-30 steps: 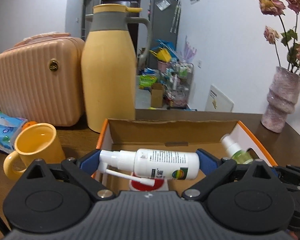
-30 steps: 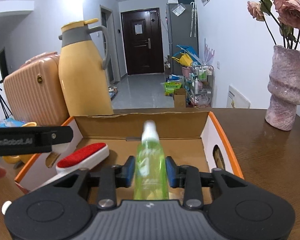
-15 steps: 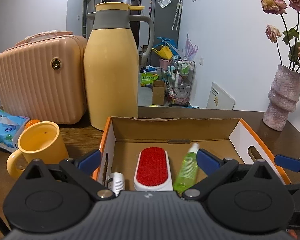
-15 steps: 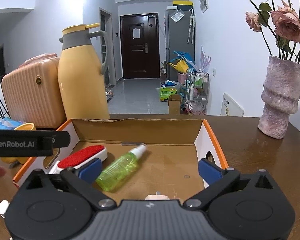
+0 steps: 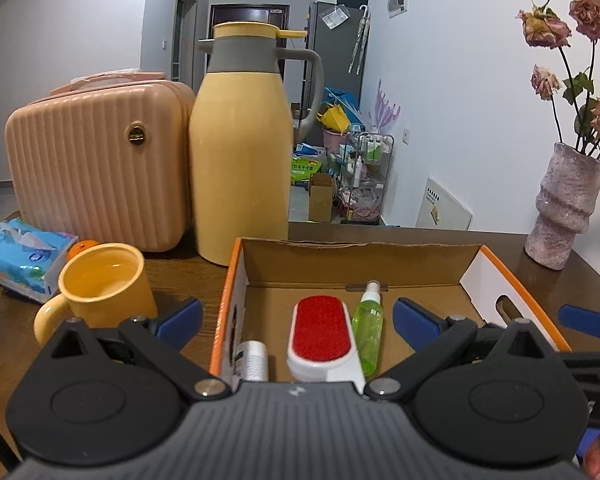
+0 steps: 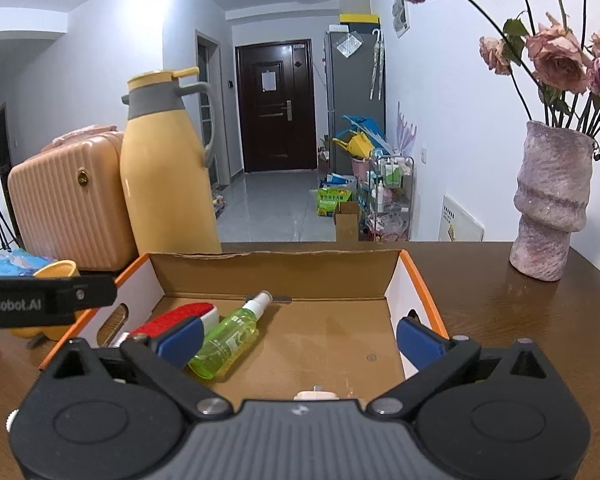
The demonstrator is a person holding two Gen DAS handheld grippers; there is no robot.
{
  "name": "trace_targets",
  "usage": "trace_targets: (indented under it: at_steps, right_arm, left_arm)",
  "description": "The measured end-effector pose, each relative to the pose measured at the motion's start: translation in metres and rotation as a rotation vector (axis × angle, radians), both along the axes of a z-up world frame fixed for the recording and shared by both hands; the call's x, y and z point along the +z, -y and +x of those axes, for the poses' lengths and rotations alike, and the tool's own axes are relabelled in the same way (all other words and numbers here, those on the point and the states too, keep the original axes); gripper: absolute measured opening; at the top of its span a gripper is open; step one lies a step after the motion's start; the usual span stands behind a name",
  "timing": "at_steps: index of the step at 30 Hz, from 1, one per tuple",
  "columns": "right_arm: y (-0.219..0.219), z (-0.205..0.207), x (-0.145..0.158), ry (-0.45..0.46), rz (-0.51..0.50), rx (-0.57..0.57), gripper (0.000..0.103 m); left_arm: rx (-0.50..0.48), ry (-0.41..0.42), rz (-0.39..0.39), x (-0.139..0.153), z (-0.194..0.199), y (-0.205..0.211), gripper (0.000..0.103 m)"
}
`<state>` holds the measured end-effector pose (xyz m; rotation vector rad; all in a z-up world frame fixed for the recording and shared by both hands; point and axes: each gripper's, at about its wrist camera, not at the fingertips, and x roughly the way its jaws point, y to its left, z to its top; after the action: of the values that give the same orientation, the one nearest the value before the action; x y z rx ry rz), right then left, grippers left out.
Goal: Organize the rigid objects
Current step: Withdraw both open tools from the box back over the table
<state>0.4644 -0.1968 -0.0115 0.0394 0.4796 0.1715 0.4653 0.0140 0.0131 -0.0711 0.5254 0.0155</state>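
An open cardboard box with orange edges sits on the brown table. Inside it lie a white spray bottle, a red-topped lint brush and a green spray bottle, side by side at the left. My left gripper hangs open above the box's near left part, with nothing between its blue pads. My right gripper is also wide open over the box, empty, the green bottle lying just past its left pad.
A yellow mug, a blue tissue pack, a pink case and a tall yellow thermos jug stand left of and behind the box. A pink vase with dried roses stands at the right.
Both grippers opened and let go: the white bottle left the left jaws, the green bottle left the right jaws. Both bottles now lie in the box; the left gripper drew back slightly.
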Motion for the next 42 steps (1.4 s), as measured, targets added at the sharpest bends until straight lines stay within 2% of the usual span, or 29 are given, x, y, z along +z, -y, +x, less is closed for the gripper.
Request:
trace_targets:
  at_steps: [10,19,23,34,42]
  right_arm:
    - [0.001,-0.037,-0.003,0.038,0.004,0.007,0.103]
    - [0.000,-0.087,-0.006,0.095,-0.007,0.009,0.103]
    - [0.000,-0.107,-0.011,0.112,-0.014,0.016,0.103]
    - [-0.002,-0.148,-0.039,0.065,-0.046,0.021,0.103]
    - [0.009,-0.169,-0.053,0.044,-0.056,-0.032,0.103]
  left_arm:
    - [0.013,0.027,-0.003,-0.007,-0.040,-0.029,0.103]
    - [0.025,0.075,-0.007,-0.009,-0.088,-0.048,0.103]
    - [0.019,0.089,0.022,-0.014,-0.108,-0.052,0.103]
    - [-0.008,0.029,0.031,-0.041,-0.148,-0.066,0.103]
    - [-0.007,0.001,0.021,-0.054,-0.166,-0.081,0.103]
